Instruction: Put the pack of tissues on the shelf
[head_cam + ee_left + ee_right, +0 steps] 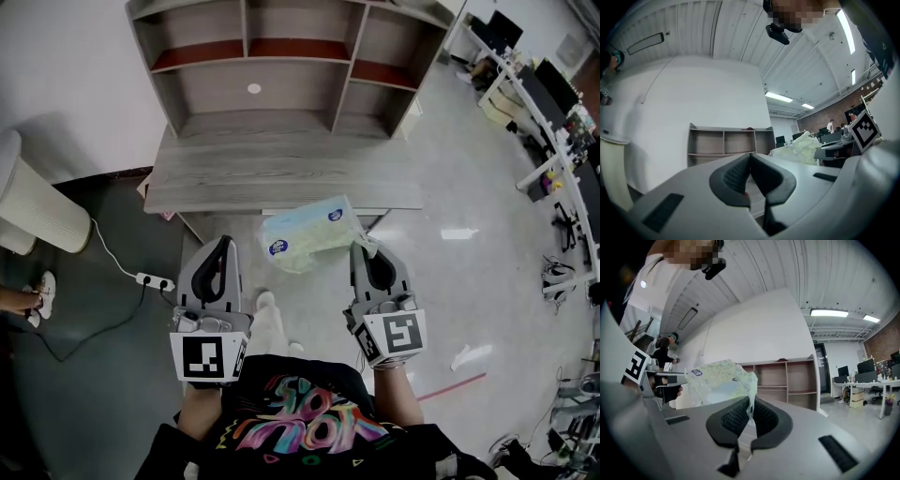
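Note:
A pale green and blue pack of tissues (309,234) hangs in the air in front of the desk's edge. My right gripper (367,248) is shut on the pack's plastic edge at its right end, and the pack (723,380) sticks out to the left of the jaws in the right gripper view. My left gripper (221,246) hangs to the left of the pack, shut with nothing between its pads; the left gripper view shows the pack (800,146) to its right. The grey wooden shelf (281,66) with several open compartments stands ahead on the desk.
The grey desk top (272,173) lies between me and the shelf. A white ribbed bin (33,211) and a power strip (155,280) with its cable are on the floor at the left. Office desks (548,103) line the right side.

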`<state>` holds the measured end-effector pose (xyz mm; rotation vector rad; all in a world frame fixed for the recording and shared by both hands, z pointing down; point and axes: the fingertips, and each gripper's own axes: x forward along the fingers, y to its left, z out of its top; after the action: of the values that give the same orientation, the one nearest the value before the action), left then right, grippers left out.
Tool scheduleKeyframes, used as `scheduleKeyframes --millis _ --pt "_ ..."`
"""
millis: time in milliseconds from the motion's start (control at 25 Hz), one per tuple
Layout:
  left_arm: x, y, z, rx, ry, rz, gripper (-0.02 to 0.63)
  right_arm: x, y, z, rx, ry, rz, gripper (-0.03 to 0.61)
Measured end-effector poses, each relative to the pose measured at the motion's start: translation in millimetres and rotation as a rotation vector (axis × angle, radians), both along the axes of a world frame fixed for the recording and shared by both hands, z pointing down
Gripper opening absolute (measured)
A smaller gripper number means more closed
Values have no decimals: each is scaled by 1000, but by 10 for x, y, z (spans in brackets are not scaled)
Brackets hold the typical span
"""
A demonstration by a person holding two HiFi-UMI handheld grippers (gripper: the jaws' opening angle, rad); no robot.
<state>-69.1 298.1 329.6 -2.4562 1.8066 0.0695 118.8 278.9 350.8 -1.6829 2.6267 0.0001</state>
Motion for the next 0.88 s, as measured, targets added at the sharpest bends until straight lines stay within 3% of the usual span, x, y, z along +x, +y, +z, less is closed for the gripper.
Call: scheduleKeyframes --millis 160,640,880 --pt "-110 -542 -69 7 54 -1 25 -99 -498 52 -28 34 1 18" --pt "-502 -1921 -167 20 52 53 25 -403 -1844 -26 1 44 61 18" --pt "-656 -2253 -101 -1 24 93 25 -492 -2177 -100 10 27 121 18"
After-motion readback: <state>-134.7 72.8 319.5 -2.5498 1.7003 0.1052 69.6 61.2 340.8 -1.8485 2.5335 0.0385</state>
